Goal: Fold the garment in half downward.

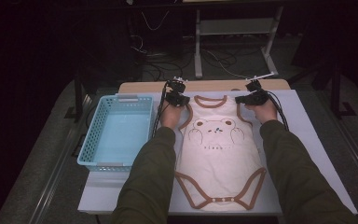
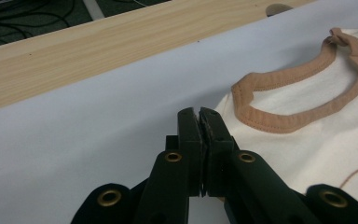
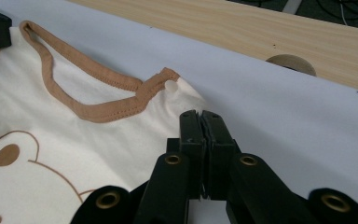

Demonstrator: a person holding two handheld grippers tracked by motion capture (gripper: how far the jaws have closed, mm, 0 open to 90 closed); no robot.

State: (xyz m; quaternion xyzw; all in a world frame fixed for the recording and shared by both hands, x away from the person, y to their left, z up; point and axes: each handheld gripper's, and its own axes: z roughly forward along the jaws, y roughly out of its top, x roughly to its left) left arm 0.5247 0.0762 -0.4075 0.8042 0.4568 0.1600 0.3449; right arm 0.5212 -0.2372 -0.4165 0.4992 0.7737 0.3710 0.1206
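A cream baby bodysuit (image 1: 219, 154) with brown trim and a bear print lies flat on the white sheet (image 1: 303, 140), neck opening away from the person. My left gripper (image 1: 178, 96) is at its left shoulder. In the left gripper view the jaws (image 2: 199, 112) are shut with nothing between them, tips over the sheet beside the bodysuit's (image 2: 307, 140) shoulder edge. My right gripper (image 1: 252, 97) is at the right shoulder. Its jaws (image 3: 200, 114) are shut and empty, just off the bodysuit's (image 3: 51, 121) shoulder corner.
A light blue plastic basket (image 1: 93, 135) stands left of the bodysuit, with nothing in it. The wooden table edge (image 1: 205, 86) runs behind the sheet, with a round hole (image 3: 290, 63) in it. Beyond it, cables and a stand are on the dark floor.
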